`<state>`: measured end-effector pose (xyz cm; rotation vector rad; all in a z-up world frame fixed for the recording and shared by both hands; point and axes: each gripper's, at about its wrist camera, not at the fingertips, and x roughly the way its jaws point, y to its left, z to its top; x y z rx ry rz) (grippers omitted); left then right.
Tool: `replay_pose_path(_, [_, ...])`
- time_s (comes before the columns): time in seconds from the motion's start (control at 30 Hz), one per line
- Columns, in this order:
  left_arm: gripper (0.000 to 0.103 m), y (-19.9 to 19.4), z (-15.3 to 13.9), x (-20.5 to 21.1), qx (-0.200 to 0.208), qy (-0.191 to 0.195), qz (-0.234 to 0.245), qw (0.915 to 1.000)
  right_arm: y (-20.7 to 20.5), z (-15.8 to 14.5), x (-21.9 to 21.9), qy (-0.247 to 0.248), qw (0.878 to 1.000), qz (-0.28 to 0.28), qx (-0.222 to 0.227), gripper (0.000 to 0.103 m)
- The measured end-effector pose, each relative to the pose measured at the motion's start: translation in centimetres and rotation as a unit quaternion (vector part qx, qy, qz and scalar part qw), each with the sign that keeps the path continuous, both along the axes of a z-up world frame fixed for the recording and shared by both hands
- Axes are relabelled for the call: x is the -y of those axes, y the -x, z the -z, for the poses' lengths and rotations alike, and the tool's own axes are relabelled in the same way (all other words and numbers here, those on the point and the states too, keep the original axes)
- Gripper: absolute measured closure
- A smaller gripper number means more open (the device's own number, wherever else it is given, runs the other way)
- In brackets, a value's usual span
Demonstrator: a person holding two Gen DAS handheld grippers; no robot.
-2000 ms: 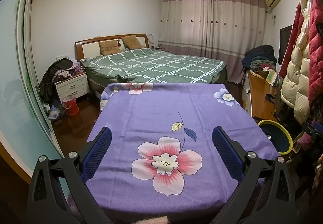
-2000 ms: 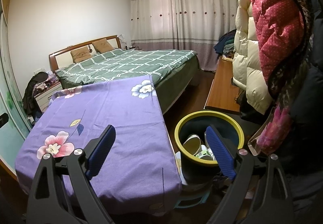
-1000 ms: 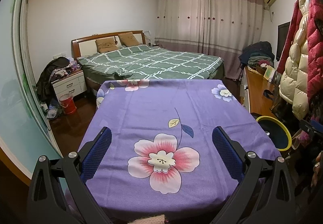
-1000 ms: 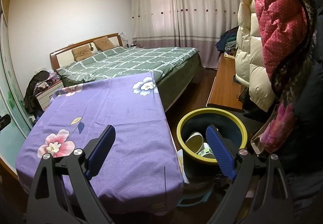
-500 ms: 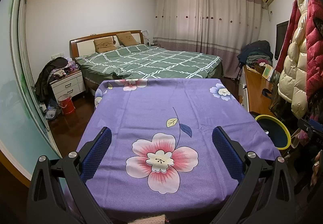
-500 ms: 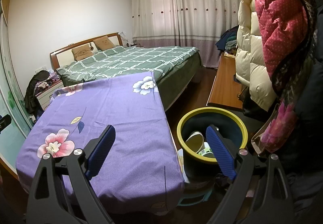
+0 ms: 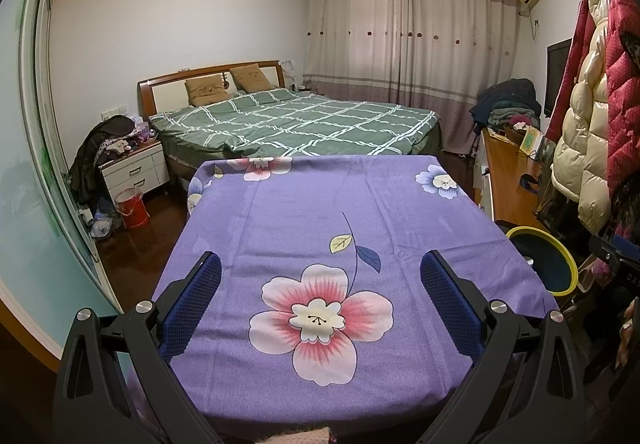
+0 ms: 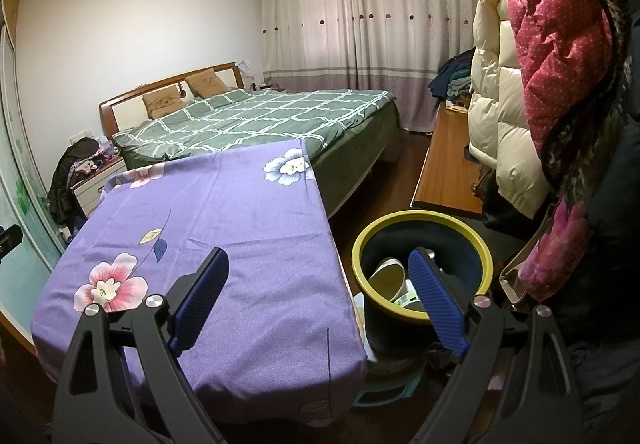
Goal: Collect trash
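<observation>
Each gripper, left (image 7: pixel 320 298) and right (image 8: pixel 318 294), has black angular plastic arms with round silver screws and blue ribbed pads (image 8: pixel 436 300); a faint marking on neighbouring black gear is perhaps lettering.

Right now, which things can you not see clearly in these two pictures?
- Bin contents, right wrist view: partly hidden behind the right gripper finger and bin wall.
- Bin, left wrist view: inside too dark.
- Items on nightstand, left wrist view: too small.
- Tablecloth near edge: cut off by the frame.

Yellow-rimmed dark bin (image 8: pixel 422 222) beside the purple-clothed table — white items, perhaps cups, inside
</observation>
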<state>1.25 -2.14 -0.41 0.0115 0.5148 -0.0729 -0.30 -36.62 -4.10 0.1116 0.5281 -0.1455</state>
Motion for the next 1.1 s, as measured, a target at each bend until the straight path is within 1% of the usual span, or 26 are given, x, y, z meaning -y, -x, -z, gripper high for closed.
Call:
replay_pose_path(0.63, [0.005,-0.4,-0.1,-0.5,-0.001,-0.003,0.0,1.0,-0.1,0.6,-0.4,-0.001,1.0,-0.002,-0.005,0.016])
replay_pose_path(0.73, [0.005,-0.9,0.1,-0.9,-0.003,0.004,0.01,0.9999,-0.1,0.7,-0.6,0.001,1.0,-0.001,-0.007,0.016])
replay_pose_path(0.8, [0.005,-2.1,0.4,-1.3,-0.012,0.015,0.014,0.9997,-0.5,0.6,-1.1,0.007,1.0,-0.004,-0.006,0.016])
replay_pose_path(0.87, [0.005,-4.1,1.0,-1.7,-0.025,0.01,0.01,0.9996,-1.6,0.4,-1.2,0.006,1.0,-0.015,-0.008,0.015])
replay_pose_path(0.93, [0.005,-6.5,1.7,-2.6,-0.032,0.002,-0.006,0.9995,-3.2,0.4,-1.7,0.005,1.0,-0.027,-0.014,0.012])
replay_pose_path(1.03, [0.005,-11.0,3.0,-3.9,-0.047,-0.01,-0.026,0.9985,-7.1,0.9,-2.8,0.001,0.998,-0.044,-0.035,0.01])
replay_pose_path(1.1, [0.005,-14.2,4.3,-5.0,-0.061,-0.012,-0.039,0.9973,-10.6,1.8,-3.8,-0.014,0.996,-0.065,-0.052,0.008])
